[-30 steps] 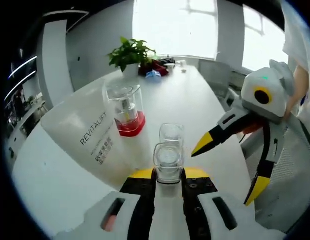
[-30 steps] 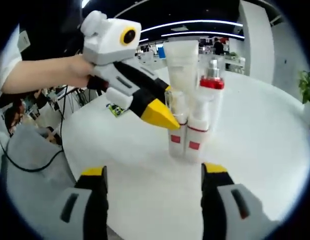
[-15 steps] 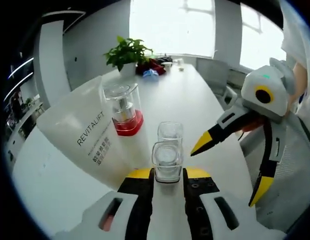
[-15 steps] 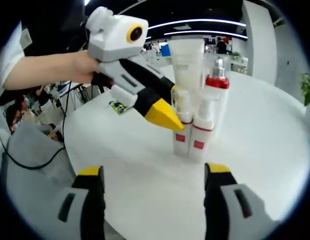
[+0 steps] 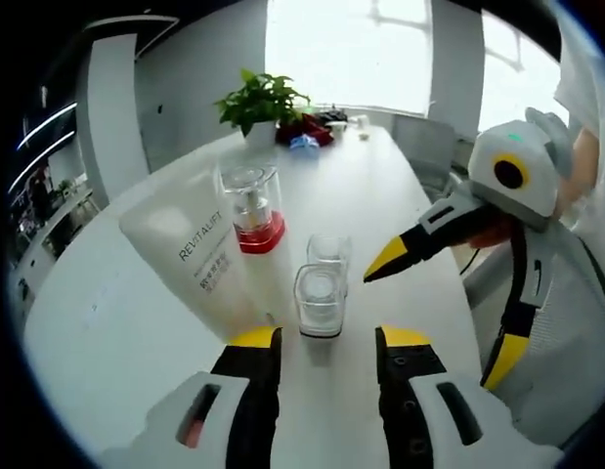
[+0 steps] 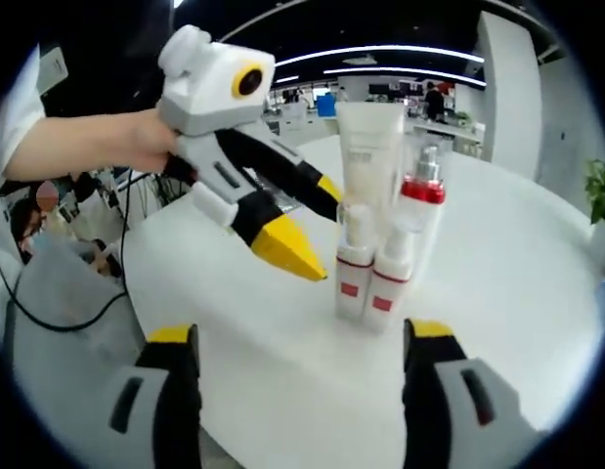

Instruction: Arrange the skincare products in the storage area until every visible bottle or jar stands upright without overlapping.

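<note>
Bottles stand close together on the white table [image 5: 107, 313]: two small clear-capped bottles [image 5: 321, 298], a red-banded pump bottle [image 5: 253, 207] and a big white tube [image 5: 209, 259] marked REVITALIFT, all upright. The left gripper [image 5: 326, 344] is wide open and holds nothing, with the nearest small bottle just past its tips. The right gripper [image 6: 300, 342] is open and empty too, a little way from the bottles. A potted plant [image 5: 264, 106] sits far down the table.
</note>
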Demonstrator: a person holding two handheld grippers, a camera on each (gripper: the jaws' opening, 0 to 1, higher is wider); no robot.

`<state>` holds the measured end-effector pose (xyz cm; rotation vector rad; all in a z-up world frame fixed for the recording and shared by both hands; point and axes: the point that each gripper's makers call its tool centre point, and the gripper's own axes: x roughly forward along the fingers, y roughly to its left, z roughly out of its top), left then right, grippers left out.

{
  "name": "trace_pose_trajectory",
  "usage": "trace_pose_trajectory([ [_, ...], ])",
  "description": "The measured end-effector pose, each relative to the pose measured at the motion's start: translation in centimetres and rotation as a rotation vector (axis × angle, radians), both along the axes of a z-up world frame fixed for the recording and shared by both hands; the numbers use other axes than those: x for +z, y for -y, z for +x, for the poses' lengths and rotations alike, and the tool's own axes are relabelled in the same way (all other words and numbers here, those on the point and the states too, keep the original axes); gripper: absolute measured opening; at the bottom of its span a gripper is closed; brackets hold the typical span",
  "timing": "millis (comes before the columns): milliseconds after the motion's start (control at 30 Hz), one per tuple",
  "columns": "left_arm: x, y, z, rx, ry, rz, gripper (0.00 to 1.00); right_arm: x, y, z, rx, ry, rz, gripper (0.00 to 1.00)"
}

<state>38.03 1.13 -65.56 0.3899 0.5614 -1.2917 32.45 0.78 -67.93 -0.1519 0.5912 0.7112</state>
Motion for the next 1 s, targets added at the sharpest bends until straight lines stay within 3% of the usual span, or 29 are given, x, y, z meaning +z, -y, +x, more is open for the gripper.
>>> trace_pose_trajectory([
  [367, 0.2, -2.8, -1.6, 0.076, -0.014, 0.007, 0.58, 1.5, 0.8, 0.3, -0.021, 0.026, 0.004, 0.9],
  [567, 0.6, -4.4, -2.1, 0.152, -0.036, -0.004, 0.66, 3.6, 0.8, 0.5, -0.065, 0.022, 0.084, 0.94],
  [833, 1.2, -7.0, -2.8, 0.269, -0.062, -0.023, 0.8, 5.1, -0.5, 0.2, -0.013, 0.063, 0.049, 0.98],
  [1000, 1.7, -8.6, -3.5, 0.339, -0.078, -0.048, 0.82, 5.4, -0.4, 0.0, -0.002, 0.069, 0.03, 1.0],
])
